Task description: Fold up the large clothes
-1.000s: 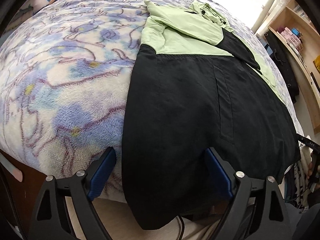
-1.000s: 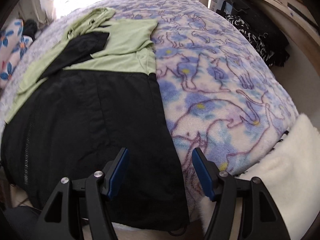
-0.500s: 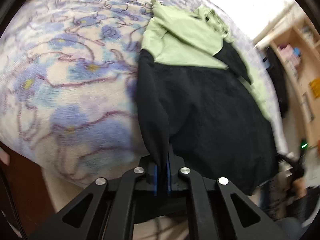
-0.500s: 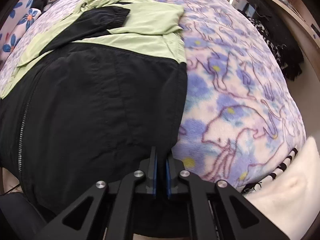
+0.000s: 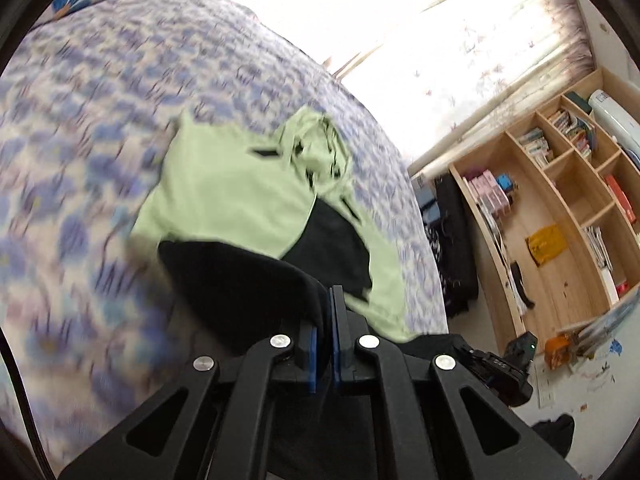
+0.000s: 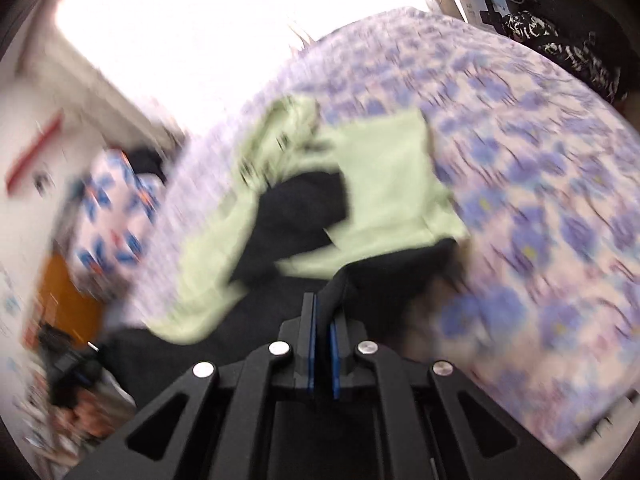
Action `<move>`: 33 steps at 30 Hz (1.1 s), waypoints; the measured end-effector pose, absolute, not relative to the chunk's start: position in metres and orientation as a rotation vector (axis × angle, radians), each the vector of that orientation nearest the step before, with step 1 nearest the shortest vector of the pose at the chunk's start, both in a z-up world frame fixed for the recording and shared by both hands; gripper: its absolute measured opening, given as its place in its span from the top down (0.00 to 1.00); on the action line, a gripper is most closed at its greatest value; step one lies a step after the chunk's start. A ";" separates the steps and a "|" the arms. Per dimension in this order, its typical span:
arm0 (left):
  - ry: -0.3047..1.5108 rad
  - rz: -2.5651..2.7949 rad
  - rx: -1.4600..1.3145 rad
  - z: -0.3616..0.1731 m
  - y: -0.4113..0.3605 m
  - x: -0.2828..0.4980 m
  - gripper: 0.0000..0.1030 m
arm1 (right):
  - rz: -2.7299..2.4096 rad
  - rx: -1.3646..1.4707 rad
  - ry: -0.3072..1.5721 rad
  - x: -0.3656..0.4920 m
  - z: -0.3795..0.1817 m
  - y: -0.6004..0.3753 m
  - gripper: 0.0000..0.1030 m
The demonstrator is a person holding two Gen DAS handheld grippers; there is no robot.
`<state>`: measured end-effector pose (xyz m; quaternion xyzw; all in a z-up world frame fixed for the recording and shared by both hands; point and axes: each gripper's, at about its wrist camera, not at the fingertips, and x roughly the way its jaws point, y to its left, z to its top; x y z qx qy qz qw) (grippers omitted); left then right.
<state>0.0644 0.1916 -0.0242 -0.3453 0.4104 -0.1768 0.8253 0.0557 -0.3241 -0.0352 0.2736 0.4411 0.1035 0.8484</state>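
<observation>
Jacket [image 5: 224, 196]: black and pale green, lying on the bed [image 5: 80, 152] with its green top end toward the bright window [image 5: 400, 12]; the black lower part is raised off the blanket at both near corners.
Left gripper [image 5: 331, 300]: jaws pressed together on the black hem at the jacket's left near corner, the cloth bulging up and away from the blue pads [image 5: 309, 344].
Right gripper [image 6: 322, 312]: jaws narrow, pinching a fold of the same black hem at the right near corner.
Edges: the jacket's left side lies well inside the blanket; on its right, the green edge runs close to the bed's side nearest the wooden shelves [image 5: 560, 208].
Open room: bare floral blanket spreads wide to the left of the jacket in the left view and to the right of it in the right view [image 6: 540, 200].
Change: a second ago both pairs of jaws stood wide over the flat hem at the bed's near edge; they have closed on it and the black half is now lifted toward the green half.
Look: both views are motion-blurred; a black sleeve [image 6: 304, 208] lies folded across the green chest.
</observation>
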 end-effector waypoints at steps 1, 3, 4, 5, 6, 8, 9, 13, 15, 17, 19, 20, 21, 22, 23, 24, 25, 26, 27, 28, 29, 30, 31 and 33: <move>0.863 -0.356 -0.734 -0.022 0.192 0.078 0.97 | 0.226 0.609 0.898 0.070 -0.031 -0.326 0.95; 0.849 -0.319 -0.747 -0.020 0.196 0.107 0.97 | 0.229 0.655 0.855 0.094 -0.025 -0.329 0.95; 0.842 -0.291 -0.752 -0.020 0.198 0.123 0.97 | 0.232 0.681 0.841 0.109 -0.023 -0.332 0.95; 0.834 -0.264 -0.753 -0.021 0.203 0.136 0.97 | 0.225 0.698 0.830 0.125 -0.023 -0.335 0.95; 0.826 -0.237 -0.753 -0.022 0.208 0.151 0.97 | 0.213 0.710 0.825 0.137 -0.023 -0.338 0.95; 0.814 -0.177 -0.749 -0.030 0.217 0.179 0.97 | 0.182 0.739 0.828 0.169 -0.031 -0.344 0.93; 0.815 -0.148 -0.745 -0.036 0.221 0.191 0.97 | 0.159 0.749 0.832 0.180 -0.037 -0.345 0.91; 0.878 -0.060 -0.738 -0.070 0.233 0.239 0.51 | 0.047 0.748 0.916 0.224 -0.073 -0.355 0.64; 0.906 -0.033 -0.757 -0.085 0.237 0.258 0.36 | 0.049 0.752 0.950 0.234 -0.091 -0.355 0.48; 0.929 -0.033 -0.771 -0.099 0.239 0.269 0.36 | 0.049 0.737 0.955 0.236 -0.099 -0.354 0.48; 0.946 -0.035 -0.747 -0.107 0.237 0.276 0.36 | 0.048 0.712 0.958 0.236 -0.103 -0.353 0.48; 0.957 -0.038 -0.716 -0.111 0.234 0.278 0.36 | 0.052 0.704 0.956 0.235 -0.105 -0.353 0.48; 0.962 -0.046 -0.694 -0.113 0.230 0.278 0.36 | 0.060 0.696 0.954 0.234 -0.107 -0.353 0.48; 0.970 -0.055 -0.649 -0.115 0.225 0.278 0.36 | 0.062 0.687 0.955 0.233 -0.109 -0.353 0.48; 0.974 -0.061 -0.619 -0.116 0.221 0.277 0.36 | 0.062 0.670 0.960 0.232 -0.110 -0.353 0.48; 0.977 -0.073 -0.574 -0.117 0.216 0.275 0.36 | 0.058 0.653 0.964 0.231 -0.112 -0.353 0.47; 0.981 -0.092 -0.511 -0.118 0.209 0.272 0.36 | 0.055 0.626 0.971 0.231 -0.115 -0.351 0.47; 0.984 -0.105 -0.454 -0.118 0.204 0.269 0.36 | 0.051 0.602 0.976 0.231 -0.116 -0.351 0.48; 0.986 -0.116 -0.389 -0.118 0.198 0.264 0.36 | 0.046 0.570 0.979 0.229 -0.118 -0.350 0.48; 0.986 -0.127 -0.318 -0.118 0.192 0.259 0.35 | 0.045 0.547 0.981 0.229 -0.119 -0.350 0.48; 0.986 -0.136 -0.243 -0.118 0.186 0.254 0.35 | 0.043 0.522 0.984 0.228 -0.120 -0.348 0.47; 0.988 -0.141 -0.190 -0.119 0.182 0.250 0.35 | 0.043 0.503 0.987 0.228 -0.121 -0.347 0.47; 0.997 -0.150 -0.090 -0.123 0.173 0.245 0.34 | 0.047 0.489 0.989 0.227 -0.122 -0.347 0.47; 1.010 -0.157 0.041 -0.129 0.162 0.240 0.34 | 0.048 0.474 0.997 0.225 -0.126 -0.346 0.47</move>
